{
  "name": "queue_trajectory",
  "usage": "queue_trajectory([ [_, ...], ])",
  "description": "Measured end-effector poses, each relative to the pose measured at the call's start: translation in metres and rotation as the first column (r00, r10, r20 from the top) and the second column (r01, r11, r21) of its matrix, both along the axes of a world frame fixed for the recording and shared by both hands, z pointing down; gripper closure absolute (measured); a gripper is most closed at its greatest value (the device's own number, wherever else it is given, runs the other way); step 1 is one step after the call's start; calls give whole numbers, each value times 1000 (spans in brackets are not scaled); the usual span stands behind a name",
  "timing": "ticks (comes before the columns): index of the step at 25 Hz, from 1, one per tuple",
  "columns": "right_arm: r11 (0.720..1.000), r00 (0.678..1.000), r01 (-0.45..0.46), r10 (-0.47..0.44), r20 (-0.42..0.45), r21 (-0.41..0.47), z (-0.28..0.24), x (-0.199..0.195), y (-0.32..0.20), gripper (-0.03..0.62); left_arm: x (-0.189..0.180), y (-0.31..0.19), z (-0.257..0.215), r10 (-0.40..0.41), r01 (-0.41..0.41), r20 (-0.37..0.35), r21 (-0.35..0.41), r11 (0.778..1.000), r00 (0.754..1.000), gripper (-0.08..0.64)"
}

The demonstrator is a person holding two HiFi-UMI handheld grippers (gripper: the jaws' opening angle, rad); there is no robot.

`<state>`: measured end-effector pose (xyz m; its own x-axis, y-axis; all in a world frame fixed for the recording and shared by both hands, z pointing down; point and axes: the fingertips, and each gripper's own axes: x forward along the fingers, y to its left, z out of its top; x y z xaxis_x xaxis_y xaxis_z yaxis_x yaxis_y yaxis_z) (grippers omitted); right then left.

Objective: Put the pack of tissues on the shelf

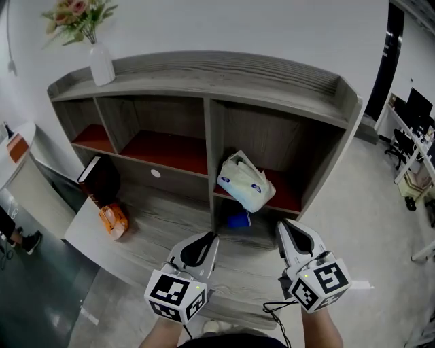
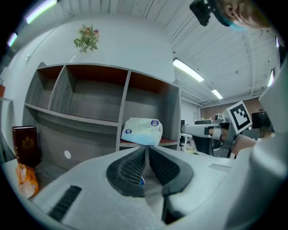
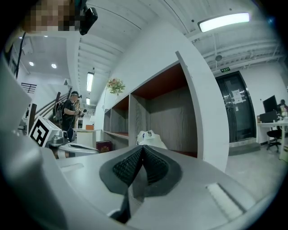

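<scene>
Left gripper [image 2: 146,148] was clenched: ribbed pads met at the tips, nothing between them, touching nothing. Right gripper [image 3: 142,147] was the same, pads pressed together and empty, no contact with anything. In the head view both sat at the bottom of the frame, side by side but apart, over the wood-grain counter [image 1: 156,217], aimed toward the shelf unit [image 1: 204,75] and well short of it. On the counter off to the left lay an orange packet [image 1: 113,219], with a dark red box [image 1: 100,178] standing upright just behind it. Past the jaws, the pack of tissues [image 1: 245,183] was lying on the red board of the right-hand compartment, tilted, one end poking out over the board's front edge. Neither gripper was on it. A blue item [image 1: 238,220] sat in the opening directly under that board; couldn't tell what it was. The middle and left compartments showed only their red boards. On top of the unit, far left corner, stood a white vase [image 1: 100,62] with flowers [image 1: 76,17].
</scene>
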<state>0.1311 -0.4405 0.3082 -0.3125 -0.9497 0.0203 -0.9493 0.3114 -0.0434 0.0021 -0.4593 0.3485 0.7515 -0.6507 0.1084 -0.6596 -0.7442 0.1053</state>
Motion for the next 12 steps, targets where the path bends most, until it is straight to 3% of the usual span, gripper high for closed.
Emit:
queue_trajectory([
  [12, 995, 999, -16, 19, 29, -96, 39, 5, 30, 591, -2, 13, 14, 7, -6, 9, -31, 1000, 1000, 563],
])
